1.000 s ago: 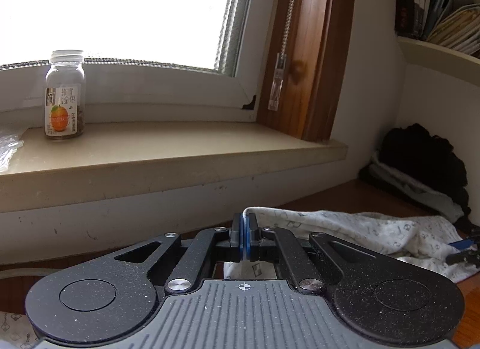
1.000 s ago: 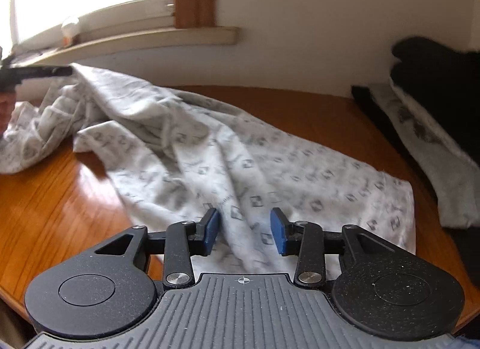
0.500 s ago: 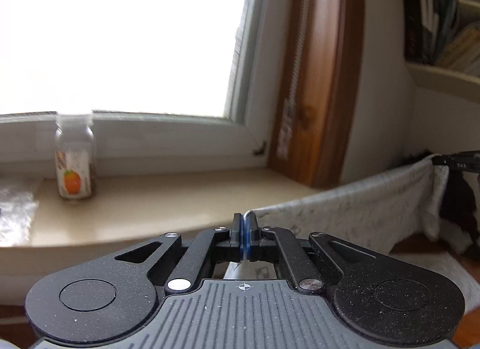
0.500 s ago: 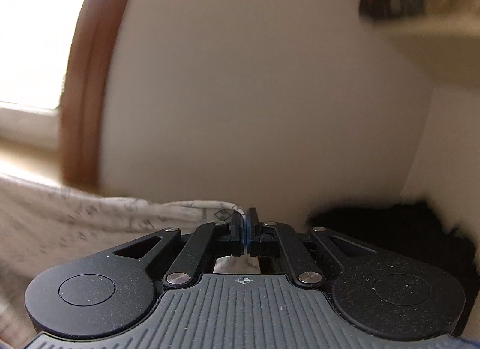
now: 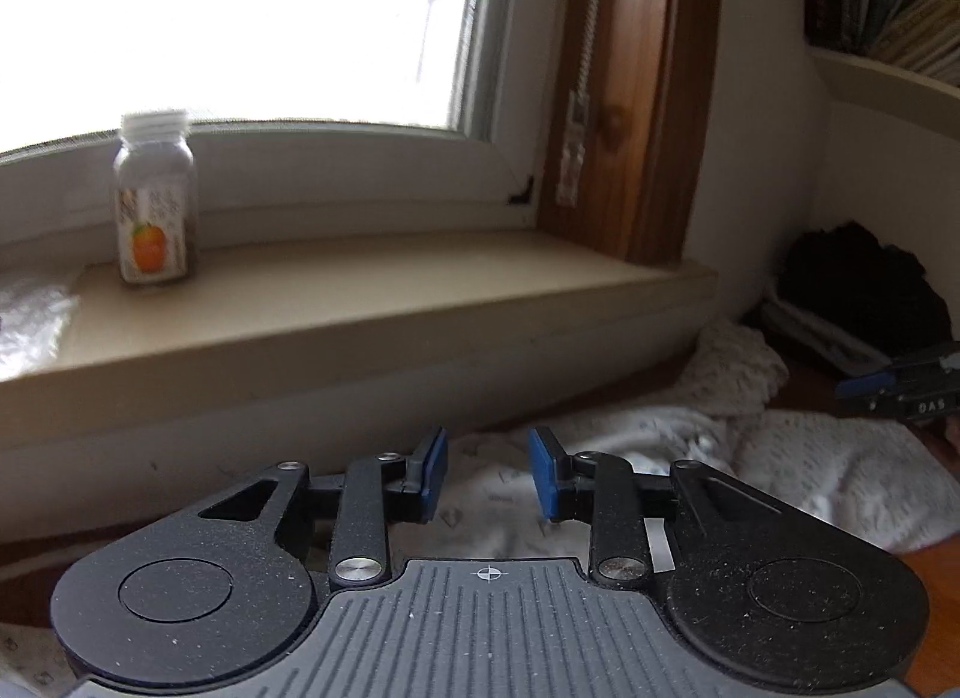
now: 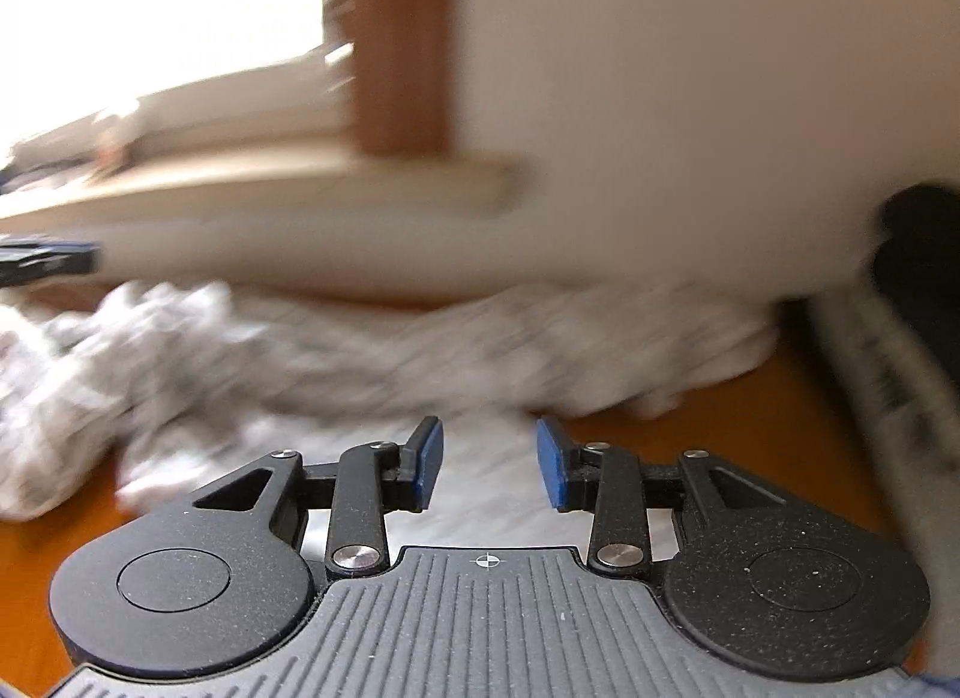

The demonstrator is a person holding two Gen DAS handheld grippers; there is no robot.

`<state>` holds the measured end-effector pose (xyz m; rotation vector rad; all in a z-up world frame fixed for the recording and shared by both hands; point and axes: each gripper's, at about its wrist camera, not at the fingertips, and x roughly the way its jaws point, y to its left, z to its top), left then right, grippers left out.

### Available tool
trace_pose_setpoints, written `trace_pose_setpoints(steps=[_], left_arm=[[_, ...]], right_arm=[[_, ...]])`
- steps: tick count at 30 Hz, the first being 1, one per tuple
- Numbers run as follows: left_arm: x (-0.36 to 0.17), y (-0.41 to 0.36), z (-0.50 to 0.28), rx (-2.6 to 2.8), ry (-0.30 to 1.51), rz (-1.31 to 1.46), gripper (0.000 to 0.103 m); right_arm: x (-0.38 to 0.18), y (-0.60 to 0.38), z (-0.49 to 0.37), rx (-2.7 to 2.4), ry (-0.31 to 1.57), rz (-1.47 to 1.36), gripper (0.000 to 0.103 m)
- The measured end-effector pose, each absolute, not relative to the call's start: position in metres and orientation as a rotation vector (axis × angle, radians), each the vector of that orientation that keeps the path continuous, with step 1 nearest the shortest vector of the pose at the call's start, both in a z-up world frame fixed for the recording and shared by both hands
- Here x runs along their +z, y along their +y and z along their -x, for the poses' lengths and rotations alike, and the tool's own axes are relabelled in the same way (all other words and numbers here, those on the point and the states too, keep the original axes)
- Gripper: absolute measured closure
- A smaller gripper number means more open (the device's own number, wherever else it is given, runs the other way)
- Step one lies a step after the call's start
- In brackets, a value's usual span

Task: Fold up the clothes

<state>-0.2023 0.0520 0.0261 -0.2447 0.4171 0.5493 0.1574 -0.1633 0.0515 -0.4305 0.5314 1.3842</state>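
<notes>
On the wooden table (image 6: 750, 434), the white patterned garment (image 6: 372, 356) lies crumpled below the windowsill (image 5: 360, 302), stretching from nine o'clock to two o'clock in the right wrist view, which is motion-blurred. Left gripper (image 5: 487, 476) stands with its blue pads spread apart and nothing between them, cloth lying just beyond at twelve o'clock. Right gripper (image 6: 489, 470) is likewise spread wide and empty above the fabric's near edge. At ten o'clock on the sill stands a jar (image 5: 155, 200); dark clothing (image 5: 864, 290) is piled at three o'clock.
</notes>
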Motion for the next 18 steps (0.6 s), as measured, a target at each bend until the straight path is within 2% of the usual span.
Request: trace_pose_setpoints(steps=[2, 4, 5, 6, 9, 14, 15, 17, 18], left_arm=[[0.021, 0.052, 0.197, 0.538, 0.459, 0.243, 0.06], [0.017, 0.053, 0.191, 0.514, 0.509, 0.246, 0.05], [0.016, 0.053, 0.191, 0.495, 0.518, 0.251, 0.05], [0.017, 0.051, 0.193, 0.477, 0.51, 0.261, 0.05], [0.023, 0.046, 0.195, 0.421, 0.473, 0.312, 0.039], [0.025, 0.028, 0.168, 0.392, 0.539, 0.263, 0.038], [0.023, 0.025, 0.161, 0.406, 0.563, 0.231, 0.04], [0.019, 0.022, 0.151, 0.428, 0.607, 0.181, 0.061], [0.018, 0.023, 0.15, 0.441, 0.61, 0.168, 0.082]], right_arm=[[0.043, -0.158, -0.13, 1.457, 0.545, 0.436, 0.063], [0.041, -0.149, -0.103, 1.525, 0.549, 0.438, 0.059], [0.041, -0.144, -0.09, 1.557, 0.55, 0.438, 0.058], [0.039, -0.141, -0.083, 1.582, 0.547, 0.441, 0.057], [0.035, -0.132, -0.059, 1.635, 0.532, 0.466, 0.056], [0.028, -0.116, -0.041, 1.651, 0.534, 0.484, 0.056], [0.026, -0.113, -0.037, 1.655, 0.534, 0.487, 0.056], [0.022, -0.107, -0.031, 1.653, 0.528, 0.503, 0.057], [0.019, -0.105, -0.029, 1.644, 0.517, 0.519, 0.062]])
